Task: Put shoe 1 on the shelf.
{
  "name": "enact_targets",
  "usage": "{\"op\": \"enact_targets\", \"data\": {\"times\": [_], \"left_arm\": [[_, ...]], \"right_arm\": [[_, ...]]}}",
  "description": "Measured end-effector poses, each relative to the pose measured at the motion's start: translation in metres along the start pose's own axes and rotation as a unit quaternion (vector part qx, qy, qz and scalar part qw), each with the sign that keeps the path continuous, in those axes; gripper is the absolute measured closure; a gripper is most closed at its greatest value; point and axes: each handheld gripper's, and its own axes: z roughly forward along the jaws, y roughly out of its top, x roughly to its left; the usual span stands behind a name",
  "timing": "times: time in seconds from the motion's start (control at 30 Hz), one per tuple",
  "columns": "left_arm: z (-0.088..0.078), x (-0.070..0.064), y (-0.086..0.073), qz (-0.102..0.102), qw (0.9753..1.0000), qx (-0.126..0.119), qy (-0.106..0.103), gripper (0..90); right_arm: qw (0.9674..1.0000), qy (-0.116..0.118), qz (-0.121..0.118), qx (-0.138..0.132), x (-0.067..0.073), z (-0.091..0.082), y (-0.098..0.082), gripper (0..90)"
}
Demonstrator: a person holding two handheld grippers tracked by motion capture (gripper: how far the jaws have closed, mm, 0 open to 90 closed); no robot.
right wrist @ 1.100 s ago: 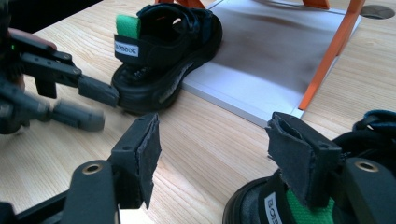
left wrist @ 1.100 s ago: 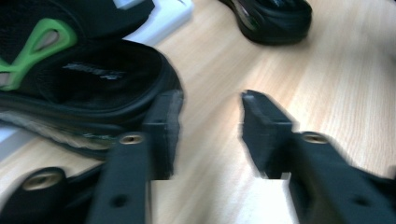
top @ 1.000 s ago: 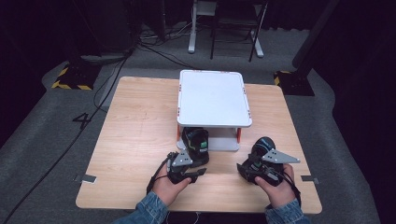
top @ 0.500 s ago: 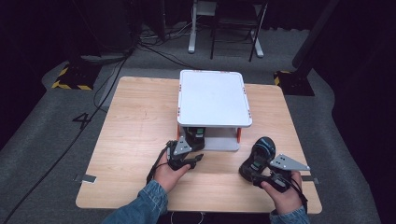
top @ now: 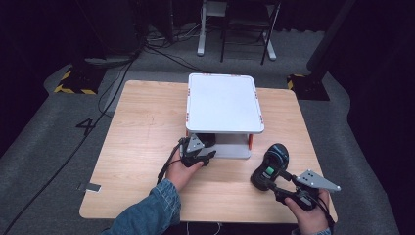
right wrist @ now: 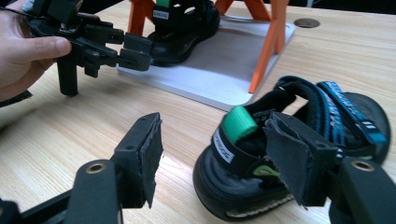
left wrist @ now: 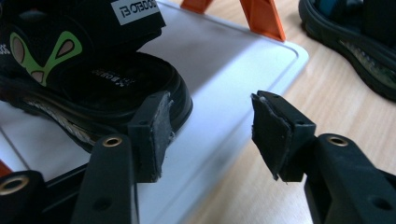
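A wooden table (top: 147, 127) carries a white two-tier rack (top: 222, 103). One black sandal (left wrist: 79, 70) — tag partly readable as "BOBEO" — sits on its lower shelf; the left gripper (left wrist: 208, 128) has just been opening, nothing between its pads. The right gripper (right wrist: 210, 154) stands open around the other sandal (right wrist: 299, 144) — not gripping.

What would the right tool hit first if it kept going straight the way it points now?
Most likely the sandal on the table, right ahead of the right tool and partly level with its open jaws. Beyond it stands the white rack's lower shelf. Depth is hard to judge, so contact may be very near.
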Motion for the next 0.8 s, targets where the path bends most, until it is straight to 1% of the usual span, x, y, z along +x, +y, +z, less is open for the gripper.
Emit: {"op": "enact_targets", "data": {"times": [0.03, 0.07, 0.13, 0.17, 0.2, 0.23, 0.3, 0.33, 0.37, 0.4, 0.43, 0.47, 0.53, 0.6, 0.63, 0.67, 0.7, 0.73, 0.8], "left_arm": [[0.001, 0.0, 0.0, -0.001, 1.0, 0.003, -0.005, 43.7], [0.002, -0.002, 0.001, 0.005, 1.0, 0.006, -0.005, 41.8], [0.001, -0.003, 0.001, 0.01, 0.9999, 0.0, 0.0, 35.5], [-0.002, -0.004, 0.002, 0.008, 1.0, -0.002, 0.002, 32.6], [-0.004, -0.005, 0.002, 0.001, 1.0, -0.003, 0.001, 32.1], [-0.008, -0.006, 0.002, -0.001, 1.0, -0.004, -0.001, 31.9], [-0.017, -0.007, 0.003, -0.009, 0.9999, 0.007, -0.007, 30.7], [-0.022, -0.008, 0.003, -0.009, 0.9998, 0.014, -0.013, 30.6], [-0.028, -0.01, 0.003, -0.015, 0.9995, 0.019, -0.02, 30.5], [-0.037, -0.012, 0.003, -0.016, 0.9994, 0.018, -0.026, 30.0], [-0.043, -0.013, 0.003, -0.017, 0.9994, 0.011, -0.027, 30.0], [-0.053, -0.015, 0.003, -0.021, 0.9994, 0.009, -0.027, 30.0], [-0.068, -0.016, 0.002, -0.026, 0.9992, 0.01, -0.028, 30.0], [-0.086, -0.016, -0.001, -0.036, 0.999, 0.01, -0.023, 30.0], [-0.094, -0.015, -0.001, -0.038, 0.9991, 0.008, -0.016, 30.1], [-0.109, -0.013, -0.001, -0.041, 0.9992, 0.002, -0.001, 30.2], [-0.114, -0.013, -0.002, -0.041, 0.9992, 0.001, 0.002, 30.2], [-0.124, -0.012, -0.002, -0.039, 0.9992, -0.002, 0.013, 30.1], [-0.138, -0.01, -0.006, -0.036, 0.9988, 0.0, 0.031, 30.1]], "right_arm": [[1.0, -0.001, 0.001, 0.0, 0.0, -0.001, 0.0, 36.1], [1.0, -0.002, 0.001, 0.001, -0.001, -0.001, -0.001, 36.1], [1.0, -0.001, 0.002, 0.002, 0.0, 0.0, 0.0, 36.0], [1.0, 0.001, -0.001, 0.003, 0.0, 0.0, 0.0, 36.0], [1.0, 0.002, -0.001, 0.003, 0.0, 0.001, 0.0, 36.1], [1.0, 0.002, -0.002, 0.002, 0.0, 0.001, 0.001, 36.1], [1.0, 0.007, -0.003, 0.0, 0.0, 0.003, 0.004, 36.1], [1.0, 0.008, -0.003, -0.001, 0.0, 0.004, 0.006, 36.0], [0.9999, 0.009, -0.007, -0.003, -0.001, 0.005, 0.008, 36.0], [0.9999, 0.012, -0.008, -0.003, -0.001, 0.007, 0.01, 36.0], [0.9999, 0.014, -0.008, -0.004, -0.002, 0.009, 0.012, 36.0], [0.9998, 0.016, -0.012, -0.005, -0.002, 0.011, 0.014, 36.0], [0.9997, 0.02, -0.013, -0.006, -0.004, 0.015, 0.018, 35.9], [0.9996, 0.024, -0.016, -0.007, -0.005, 0.019, 0.021, 35.9], [0.9995, 0.026, -0.014, -0.008, -0.004, 0.02, 0.023, 35.9], [0.9994, 0.029, -0.017, -0.009, -0.005, 0.022, 0.025, 35.8], [0.9993, 0.032, -0.019, -0.009, -0.004, 0.025, 0.028, 35.7], [0.9992, 0.034, -0.021, -0.009, -0.004, 0.026, 0.029, 35.6], [0.9991, 0.037, -0.022, -0.005, -0.004, 0.029, 0.031, 35.2]]}}
